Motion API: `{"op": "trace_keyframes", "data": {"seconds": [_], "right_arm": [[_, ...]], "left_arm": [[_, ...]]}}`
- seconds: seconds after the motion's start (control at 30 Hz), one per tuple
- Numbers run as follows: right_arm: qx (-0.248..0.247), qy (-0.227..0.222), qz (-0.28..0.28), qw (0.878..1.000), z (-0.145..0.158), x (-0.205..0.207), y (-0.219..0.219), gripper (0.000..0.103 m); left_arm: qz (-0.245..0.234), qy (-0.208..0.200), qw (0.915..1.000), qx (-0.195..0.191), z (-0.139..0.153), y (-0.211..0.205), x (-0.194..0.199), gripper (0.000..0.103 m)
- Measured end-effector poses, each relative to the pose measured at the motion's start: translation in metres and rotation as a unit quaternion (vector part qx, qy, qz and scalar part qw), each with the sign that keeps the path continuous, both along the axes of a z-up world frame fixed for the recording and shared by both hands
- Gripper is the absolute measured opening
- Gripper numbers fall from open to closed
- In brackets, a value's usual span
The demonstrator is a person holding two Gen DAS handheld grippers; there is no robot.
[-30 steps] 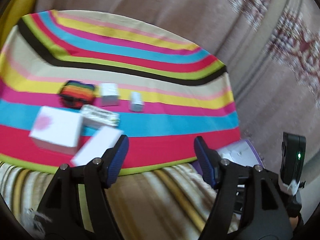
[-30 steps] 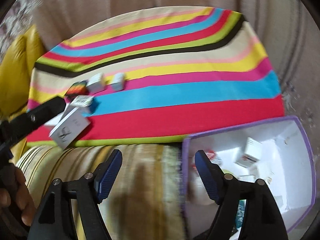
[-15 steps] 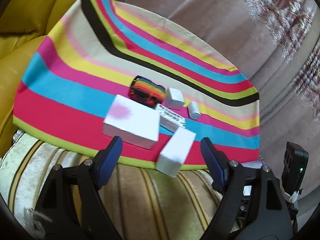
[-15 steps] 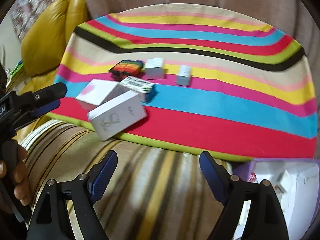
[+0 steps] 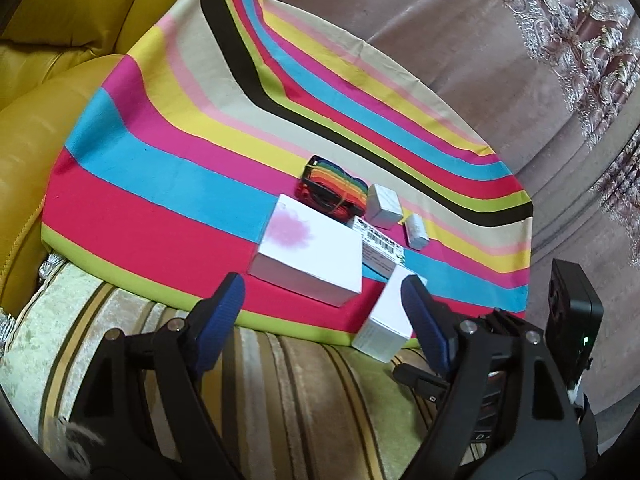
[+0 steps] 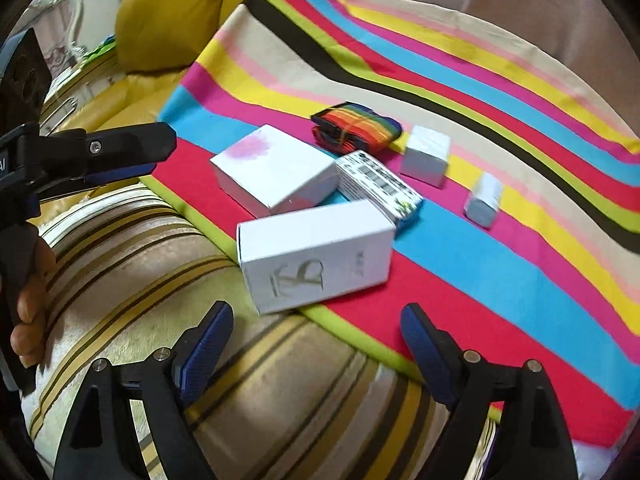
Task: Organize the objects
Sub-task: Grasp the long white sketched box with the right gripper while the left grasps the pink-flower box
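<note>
Several boxes lie on a striped cloth [image 5: 168, 184] [image 6: 500, 264]. A white box with a pink blot [image 5: 310, 250] [image 6: 276, 170] sits nearest the cloth's front edge. A long white box [image 5: 388, 316] [image 6: 316, 256] overhangs that edge. Behind them are a barcode box [image 5: 380, 246] [image 6: 378, 184], a rainbow bundle [image 5: 334, 190] [image 6: 356, 126], a small white cube [image 5: 384, 206] [image 6: 426, 156] and a tiny pale box [image 5: 416, 232] [image 6: 484, 200]. My left gripper [image 5: 322, 310] is open, just short of the blot box. My right gripper [image 6: 316, 344] is open, just below the long box. Both are empty.
The cloth covers a striped beige cushion [image 5: 280, 392] [image 6: 160, 272]. A yellow leather sofa [image 5: 44, 60] [image 6: 168, 24] lies to the left. The left gripper shows in the right wrist view [image 6: 100, 156], at the left edge. A patterned curtain [image 5: 580, 40] hangs behind.
Both grippers have swung left and moved closer to the boxes. The purple-rimmed bin seen earlier at the right has left both views. Both stay open.
</note>
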State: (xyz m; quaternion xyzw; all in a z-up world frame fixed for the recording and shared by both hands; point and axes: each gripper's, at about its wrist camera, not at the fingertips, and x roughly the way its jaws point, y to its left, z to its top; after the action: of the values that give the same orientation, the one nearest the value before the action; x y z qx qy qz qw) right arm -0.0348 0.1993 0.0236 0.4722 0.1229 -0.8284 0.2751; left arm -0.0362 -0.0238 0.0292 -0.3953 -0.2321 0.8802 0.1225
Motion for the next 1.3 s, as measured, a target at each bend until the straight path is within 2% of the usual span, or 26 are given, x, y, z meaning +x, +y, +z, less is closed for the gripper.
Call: {"op": "trace_keyframes", "data": {"seconds": [0.2,0.67,1.03,1.3], "right_arm": [[-0.007,-0.007,0.025,1.000,-0.005,-0.013,-0.001,0.089],[-0.020,-0.020,0.043,0.999,-0.014,-0.036,-0.005,0.089],[-0.016,-0.026,0.036,0.999,-0.023,-0.049,-0.014,0.089],[-0.015,-0.009,-0.006,1.000,-0.019,-0.050,-0.003,0.087]], "left_arm": [[-0.002,-0.013,0.9999,0.001,-0.006,-0.002,-0.006,0.083],[-0.009,-0.024,0.9994,-0.021,-0.011,0.002,-0.023,0.087],[-0.030,-0.033,0.9964,-0.072,-0.013,0.020,-0.045,0.095],[-0.045,-0.053,0.9904,-0.120,-0.017,0.035,-0.059,0.099]]}}
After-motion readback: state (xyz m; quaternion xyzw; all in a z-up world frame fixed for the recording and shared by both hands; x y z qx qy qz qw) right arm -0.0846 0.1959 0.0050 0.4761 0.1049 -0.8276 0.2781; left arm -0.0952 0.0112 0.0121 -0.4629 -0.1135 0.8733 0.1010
